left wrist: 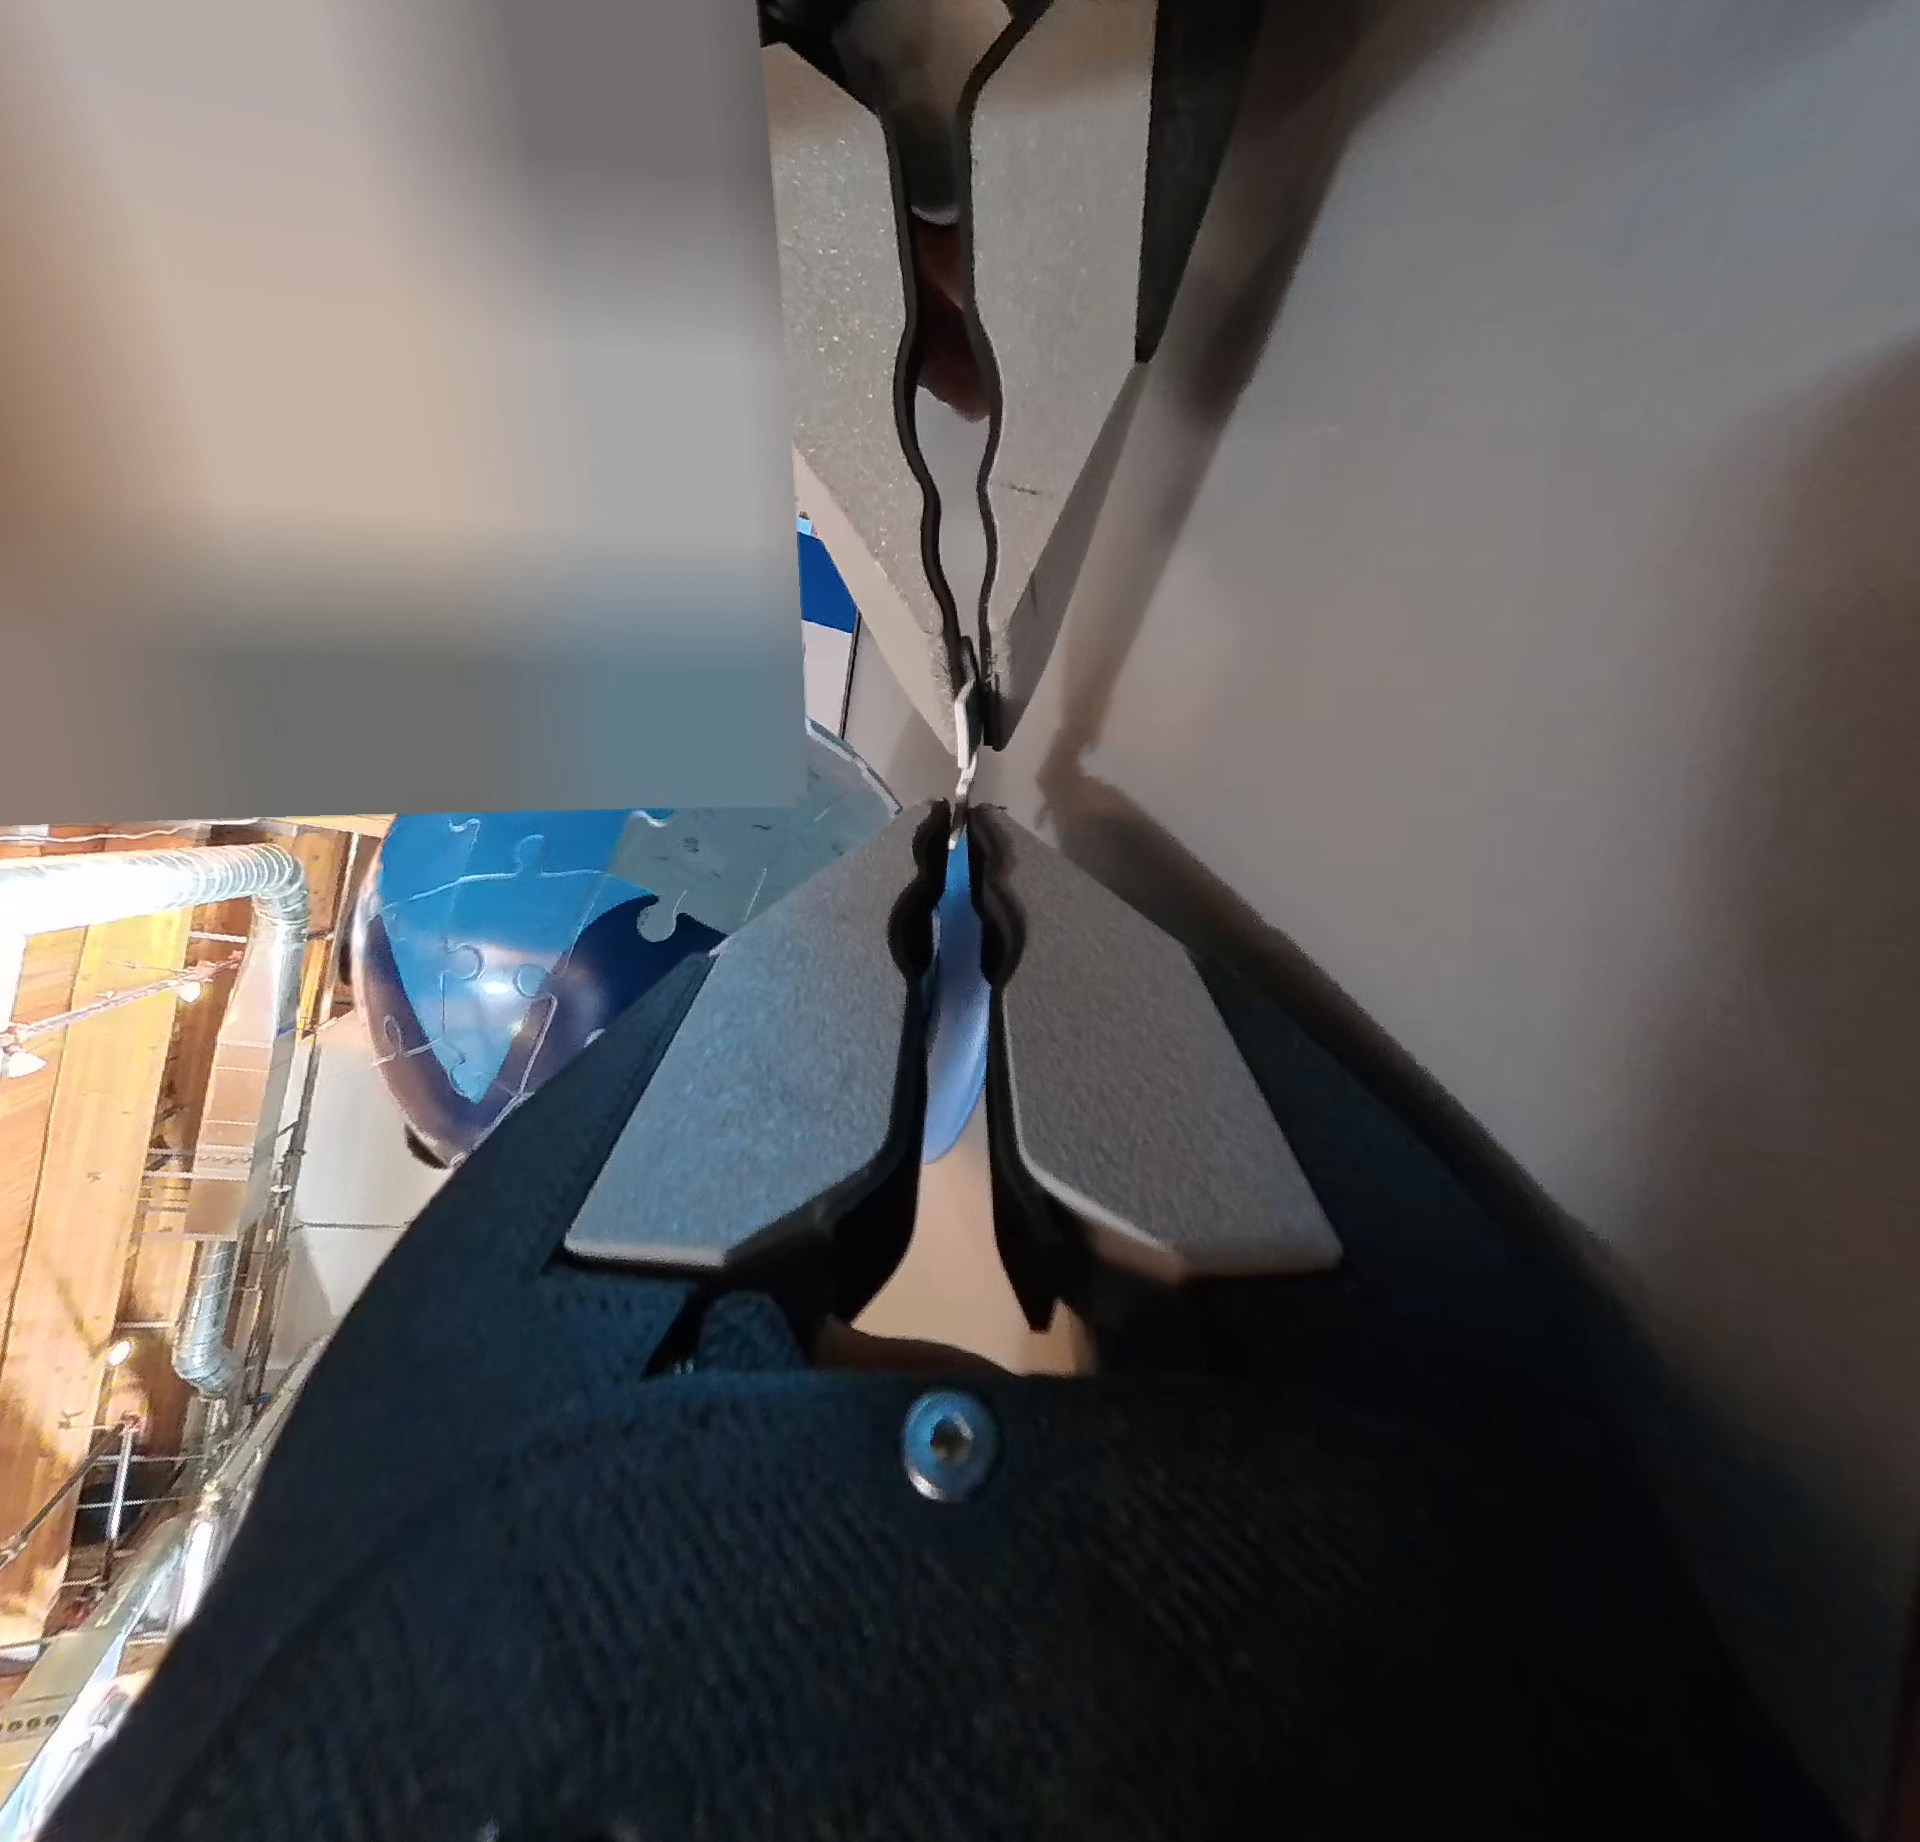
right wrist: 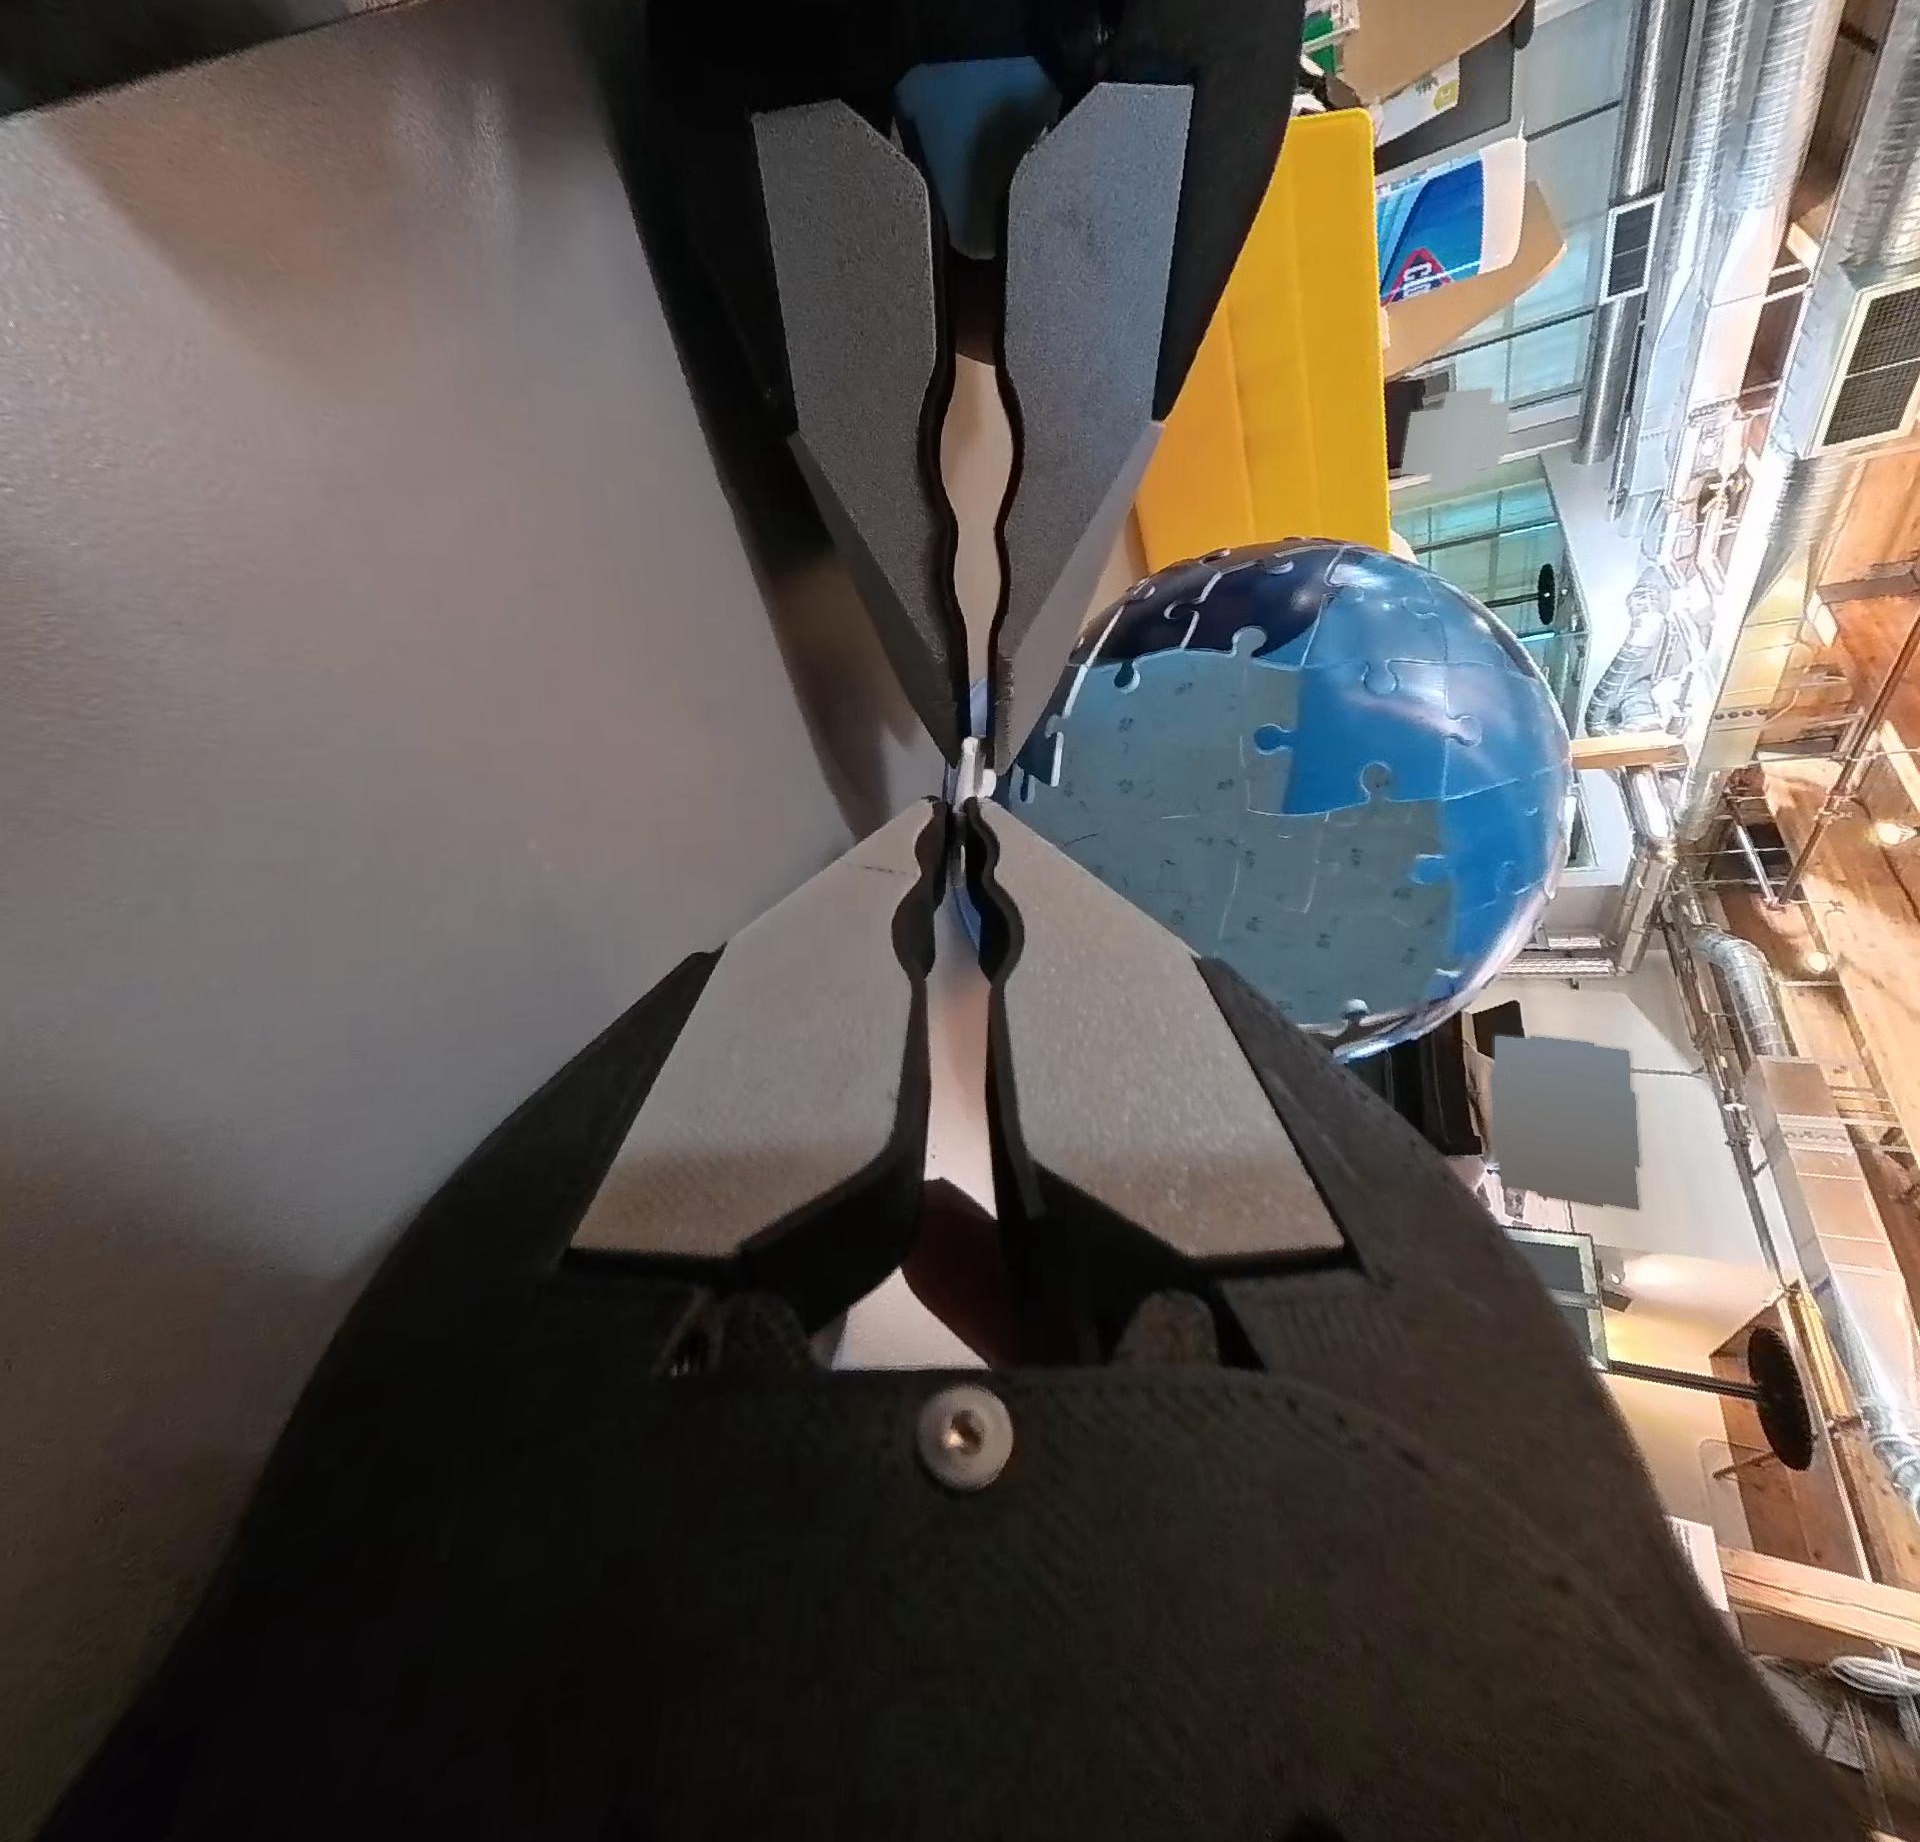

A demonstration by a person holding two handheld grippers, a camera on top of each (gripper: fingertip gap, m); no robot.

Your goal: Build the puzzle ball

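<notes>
The blue puzzle ball [right wrist: 1299, 805] is a part-built shell with its grey numbered inside showing. It also shows in the left wrist view [left wrist: 499, 940], partly behind my left finger. My left gripper [left wrist: 951, 826] is shut on a thin blue puzzle piece [left wrist: 951, 1013] seen edge-on. My right gripper [right wrist: 956, 816] is shut on a thin blue piece [right wrist: 961, 919]. The two grippers face each other tip to tip: the right gripper [left wrist: 982, 712] and the left gripper [right wrist: 977, 722] show at the top of each other's view. A white piece edge [right wrist: 971, 769] sits between the tips, touching the ball's rim.
A grey tabletop [right wrist: 364, 649] lies beside the grippers. A yellow panel [right wrist: 1299, 338] stands behind the ball. Metal ducts and wooden beams [left wrist: 156, 1065] fill the background. The tips of both grippers are at nearly the same place.
</notes>
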